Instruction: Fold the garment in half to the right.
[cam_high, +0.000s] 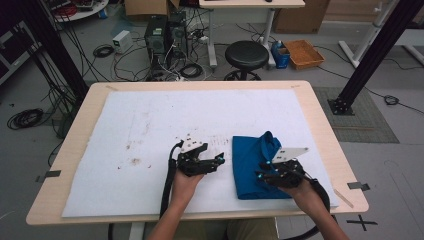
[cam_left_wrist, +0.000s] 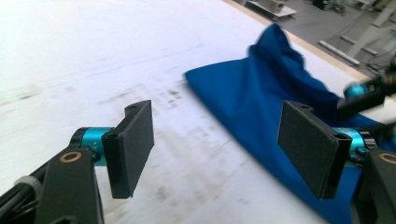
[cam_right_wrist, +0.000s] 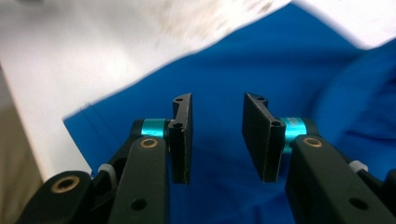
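A blue shirt, folded into a compact rectangle with its collar at the far end, lies on the right half of the white mat. My left gripper hangs just left of the shirt's left edge, open wide, with nothing between its pads. In the left gripper view the blue shirt stretches off to the right behind the right jaw. My right gripper is over the shirt's near right part. It is open by a narrower gap, and the blue shirt lies below its empty jaws.
The mat carries brown stains left of centre and covers most of the wooden table. Beyond the far edge stand a black stool, computer cases with cables, and an orange tray. A black frame post rises at the right.
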